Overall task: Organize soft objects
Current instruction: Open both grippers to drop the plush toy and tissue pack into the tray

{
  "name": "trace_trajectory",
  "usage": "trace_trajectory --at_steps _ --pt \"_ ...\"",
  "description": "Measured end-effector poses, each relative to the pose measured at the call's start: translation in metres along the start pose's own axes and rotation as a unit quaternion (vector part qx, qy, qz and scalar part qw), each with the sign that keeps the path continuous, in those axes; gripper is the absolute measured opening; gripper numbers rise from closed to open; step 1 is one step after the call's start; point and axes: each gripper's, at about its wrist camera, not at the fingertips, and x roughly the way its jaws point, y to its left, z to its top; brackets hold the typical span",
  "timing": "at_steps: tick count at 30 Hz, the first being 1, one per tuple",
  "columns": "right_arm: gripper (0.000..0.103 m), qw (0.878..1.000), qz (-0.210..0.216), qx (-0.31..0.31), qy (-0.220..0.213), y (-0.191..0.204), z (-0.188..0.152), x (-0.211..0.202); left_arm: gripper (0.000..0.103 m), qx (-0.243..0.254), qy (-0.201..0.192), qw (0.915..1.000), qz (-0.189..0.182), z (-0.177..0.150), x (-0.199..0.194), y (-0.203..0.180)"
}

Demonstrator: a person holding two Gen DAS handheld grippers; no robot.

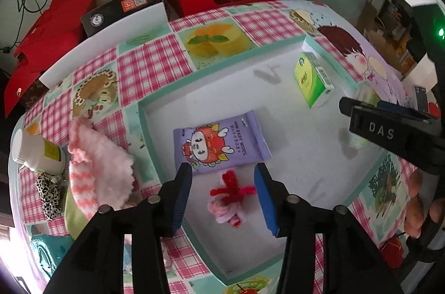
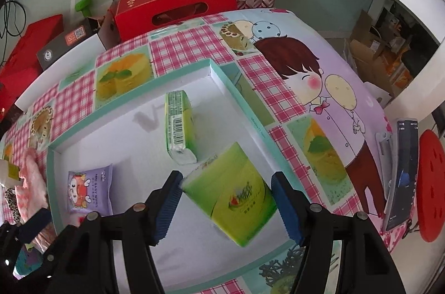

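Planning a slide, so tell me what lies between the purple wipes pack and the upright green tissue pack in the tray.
Only bare white tray floor separates the purple wipes pack from the upright green tissue pack, seen in the left wrist view.

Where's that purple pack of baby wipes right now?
The wipes lie flat inside the tray, near its left wall, just beyond the red-and-pink fuzzy toy.

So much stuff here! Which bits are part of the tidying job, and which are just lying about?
Part of the job: shallow tray, purple baby wipes pack, two green tissue packs, red-and-pink fuzzy toy, pink knitted cloth.

Lying about: white bottle, red gift boxes, phone.
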Motion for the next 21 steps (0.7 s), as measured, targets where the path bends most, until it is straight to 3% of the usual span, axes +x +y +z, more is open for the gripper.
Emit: trace_trajectory --at_steps 7,9,10,12,21 --pt "0.070 1.000 0.002 -0.008 -0.007 0.007 0.001 -0.004 0.049 -0.029 -0.016 0.9994 0.002 0.003 -0.010 0.017" --pt "0.078 1.000 0.007 -0.011 -0.009 0.010 0.001 -0.004 0.065 -0.040 -0.017 0.9990 0.007 0.003 -0.010 0.023" --pt "0.088 1.000 0.010 -0.016 -0.012 0.012 0.001 -0.005 0.077 -0.046 -0.018 0.9987 0.010 0.004 -0.010 0.026" --pt "0.095 0.999 0.014 -0.027 -0.021 0.018 0.001 -0.008 0.078 -0.060 -0.023 0.9978 0.016 0.005 -0.011 0.033" --pt "0.095 0.998 0.041 -0.041 -0.040 0.037 0.000 -0.021 0.078 -0.126 -0.048 0.9906 0.022 0.002 -0.032 0.078"
